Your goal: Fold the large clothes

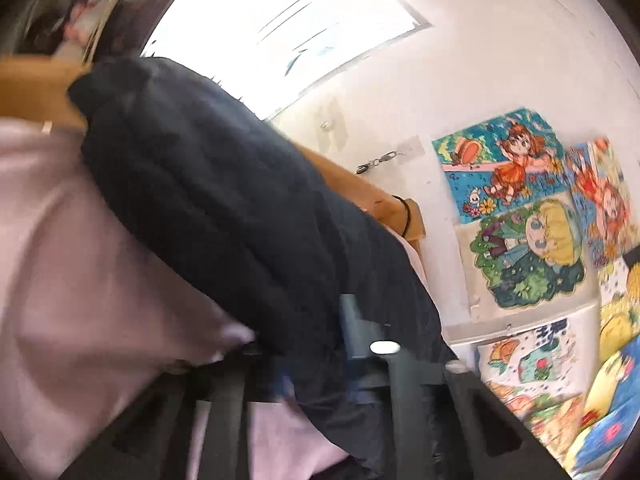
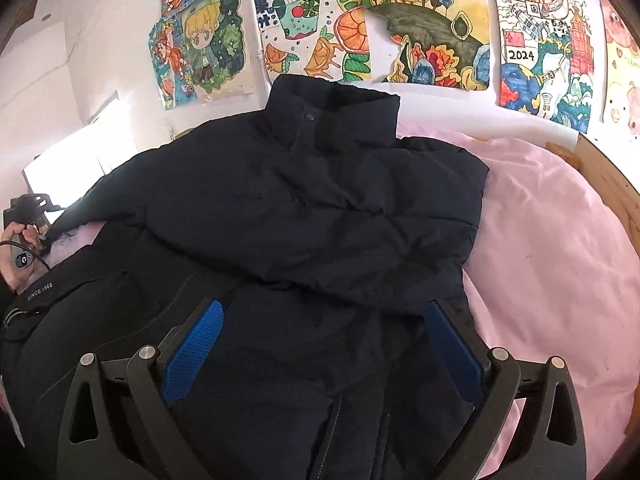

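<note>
One dark padded jacket [image 2: 312, 200] lies front-up on the pink bedcover [image 2: 560, 240], collar toward the wall of drawings [image 2: 420, 20]; one sleeve is folded across the chest, so folding appears partly done. The right gripper [image 2: 320, 356] hovers above the lower front with its blue pads [image 2: 192, 352] spread wide and nothing between them, probably placed to take the hem. The left gripper [image 1: 320, 360] is blurred in its own view; its fingers read as pressed together, seemingly pinching jacket cloth at the far sleeve, where a hand [image 2: 20, 248] carries it, likely to draw that sleeve inward
</note>
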A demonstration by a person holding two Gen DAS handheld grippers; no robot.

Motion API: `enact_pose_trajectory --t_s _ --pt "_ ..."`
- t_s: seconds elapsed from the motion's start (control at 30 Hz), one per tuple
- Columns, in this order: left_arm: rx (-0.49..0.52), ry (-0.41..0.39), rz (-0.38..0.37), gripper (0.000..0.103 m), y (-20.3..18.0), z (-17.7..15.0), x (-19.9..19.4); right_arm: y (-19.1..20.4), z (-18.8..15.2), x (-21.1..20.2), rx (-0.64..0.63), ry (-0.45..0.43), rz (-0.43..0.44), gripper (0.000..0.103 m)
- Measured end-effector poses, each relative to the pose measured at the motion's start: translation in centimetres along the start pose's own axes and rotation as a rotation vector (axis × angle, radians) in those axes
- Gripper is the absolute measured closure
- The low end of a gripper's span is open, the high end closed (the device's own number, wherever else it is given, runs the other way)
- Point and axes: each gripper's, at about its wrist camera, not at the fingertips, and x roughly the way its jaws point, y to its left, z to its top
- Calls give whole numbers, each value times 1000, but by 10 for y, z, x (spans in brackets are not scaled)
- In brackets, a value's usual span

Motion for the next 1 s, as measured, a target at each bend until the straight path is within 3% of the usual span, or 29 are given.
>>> enact_pose_trajectory --t_s 0.1,0.2,0.33,0.43,0.57,0.7,0.83,1.0 --pt "101 -71 -11 94 -20 -2 -13 0 0 1 2 2 -3 4" --pt "264 -174 -33 95 -60 -12 -34 -1 1 0 6 0 -5 4" --pt "497 -255 -155 96 -139 -33 -64 -2 1 -2 5 -12 -19 4" --pt "651 -251 -261 96 -191 -58 -79 -6 3 -4 17 -26 -31 4" --pt "1001 -172 -395 96 -256 -131 -96 -14 5 -10 46 -54 -63 4" --pt "1293 -80 -452 96 -282 -207 -101 -27 8 -17 84 -82 -101 4" --pt "1522 72 -467 96 -282 -280 -91 -44 7 -19 129 -88 -132 4" --pt "1764 300 -409 96 -250 -355 -60 -68 1 -15 188 -68 -166 4"
